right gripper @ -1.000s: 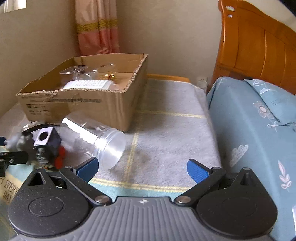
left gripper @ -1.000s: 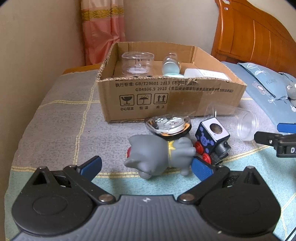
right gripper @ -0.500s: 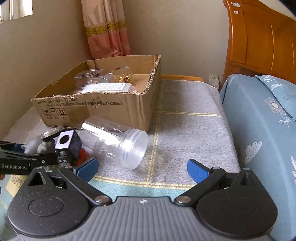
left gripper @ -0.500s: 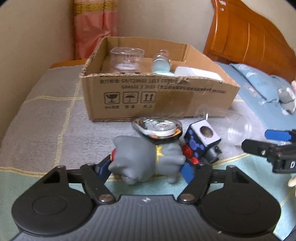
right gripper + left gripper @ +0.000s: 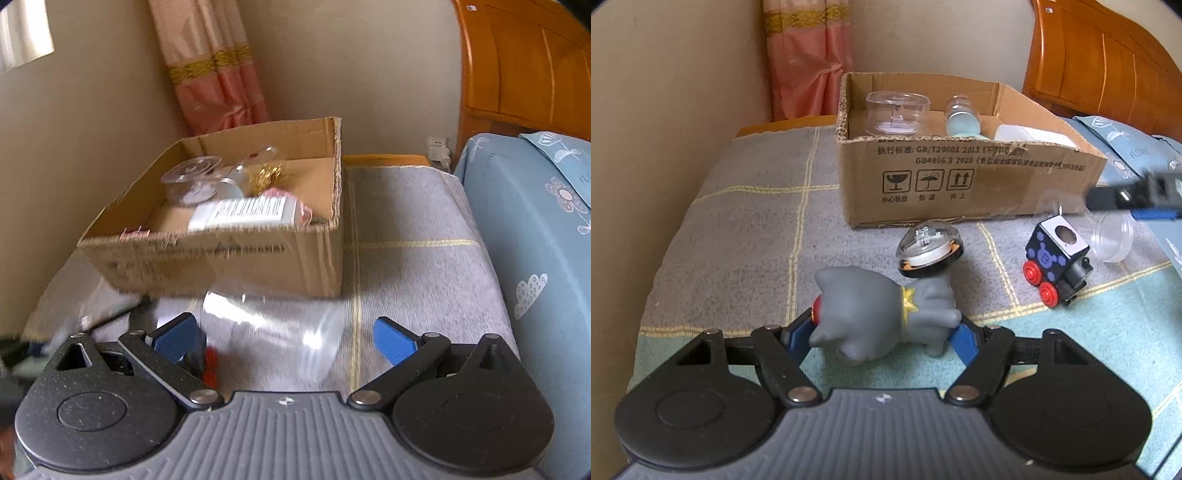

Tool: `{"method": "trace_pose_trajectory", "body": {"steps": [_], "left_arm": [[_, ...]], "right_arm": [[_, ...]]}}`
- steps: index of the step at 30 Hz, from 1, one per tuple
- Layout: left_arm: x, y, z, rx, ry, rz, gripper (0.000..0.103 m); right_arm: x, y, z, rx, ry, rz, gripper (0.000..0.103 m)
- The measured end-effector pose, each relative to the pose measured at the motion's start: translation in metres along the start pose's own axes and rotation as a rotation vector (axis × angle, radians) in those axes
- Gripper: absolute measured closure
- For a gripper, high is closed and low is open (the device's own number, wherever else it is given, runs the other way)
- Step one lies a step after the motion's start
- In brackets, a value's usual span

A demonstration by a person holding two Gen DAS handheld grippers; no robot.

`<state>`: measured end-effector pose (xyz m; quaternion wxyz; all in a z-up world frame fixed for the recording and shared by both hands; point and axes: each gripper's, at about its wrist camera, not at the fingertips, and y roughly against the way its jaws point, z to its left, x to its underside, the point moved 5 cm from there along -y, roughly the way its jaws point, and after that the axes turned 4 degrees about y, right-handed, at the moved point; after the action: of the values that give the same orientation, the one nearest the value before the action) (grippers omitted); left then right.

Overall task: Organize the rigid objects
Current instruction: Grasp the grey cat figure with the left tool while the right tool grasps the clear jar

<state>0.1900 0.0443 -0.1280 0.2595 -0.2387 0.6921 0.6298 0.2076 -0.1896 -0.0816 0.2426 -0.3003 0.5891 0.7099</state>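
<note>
My left gripper (image 5: pixel 882 338) is shut on a grey cat figure (image 5: pixel 882 314) with a gold collar and holds it just above the blanket. A domed spinning top (image 5: pixel 929 249) sits behind the cat. A blue-black toy train (image 5: pixel 1056 258) stands to the right. A clear plastic jar (image 5: pixel 269 332) lies on its side before the cardboard box (image 5: pixel 229 258). My right gripper (image 5: pixel 284 334) is open, its fingers either side of the jar. The box (image 5: pixel 960 177) holds a clear round case (image 5: pixel 897 112), a small bottle and a white pack.
The bed is covered by a grey and teal checked blanket (image 5: pixel 738 229). A beige wall runs along the left. A wooden headboard (image 5: pixel 524 66) and blue pillows (image 5: pixel 535 229) stand at the right. A pink curtain (image 5: pixel 809 55) hangs behind the box.
My left gripper closed on the grey cat and lifted it slightly. My right gripper moved forward and left until the clear jar lies between its open fingers.
</note>
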Motion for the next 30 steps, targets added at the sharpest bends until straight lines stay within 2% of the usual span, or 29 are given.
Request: {"method": "trace_pose_trajectory", "body": {"steps": [5, 10, 14, 18, 22, 30], "left_arm": [[-0.001, -0.001, 0.000, 0.010, -0.011, -0.004, 0.029], [-0.003, -0.003, 0.004, 0.031, 0.005, 0.008, 0.029], [-0.002, -0.001, 0.002, 0.039, -0.014, 0.020, 0.029], [0.002, 0.003, -0.004, 0.098, -0.033, 0.049, 0.029], [0.001, 0.004, -0.004, 0.082, -0.038, 0.027, 0.028], [-0.004, 0.001, -0.004, 0.070, -0.021, 0.024, 0.027]], "right_arm": [[-0.017, -0.018, 0.012, 0.033, -0.013, 0.000, 0.000], [-0.017, -0.036, 0.019, 0.098, 0.002, 0.041, 0.000], [-0.007, -0.033, 0.010, 0.116, 0.006, 0.063, 0.000], [0.005, -0.027, -0.012, 0.152, 0.004, 0.093, 0.000], [0.011, -0.026, -0.024, 0.140, -0.013, 0.103, 0.000], [0.006, -0.031, -0.015, 0.129, -0.028, 0.101, 0.000]]}}
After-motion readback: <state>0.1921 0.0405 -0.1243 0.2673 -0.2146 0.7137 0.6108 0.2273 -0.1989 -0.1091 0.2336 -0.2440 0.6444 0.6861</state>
